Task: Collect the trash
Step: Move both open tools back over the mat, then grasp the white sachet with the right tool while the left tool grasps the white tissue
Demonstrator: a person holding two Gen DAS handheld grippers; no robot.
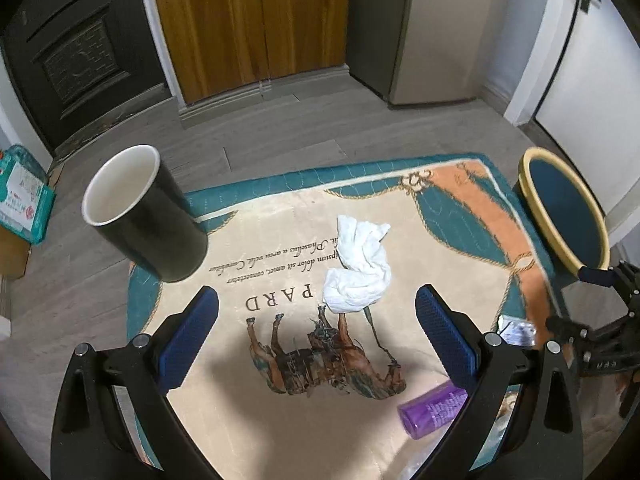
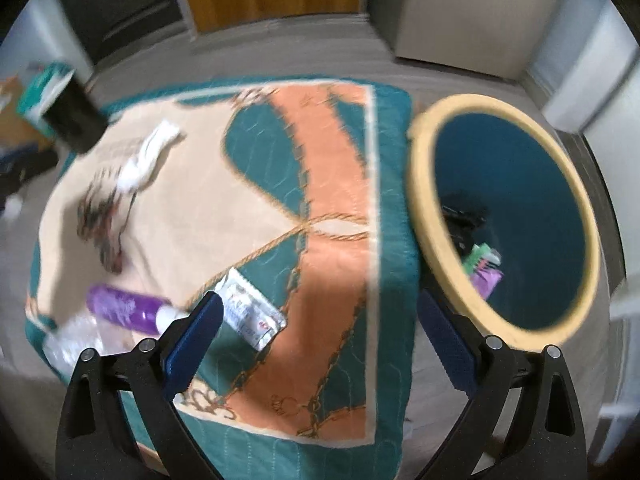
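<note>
Left claw spread wide and empty above the crumpled white tissue; right claw likewise spread, holding nothing.
Quilted cloth covers the tabletop; foil packet and purple bottle lie near; yellow-rimmed bin stands beside the right edge.

Bare beige cloth lies open around the crumpled white tissue; the tall black paper cup stands well left, the purple plastic bottle near right.
</note>
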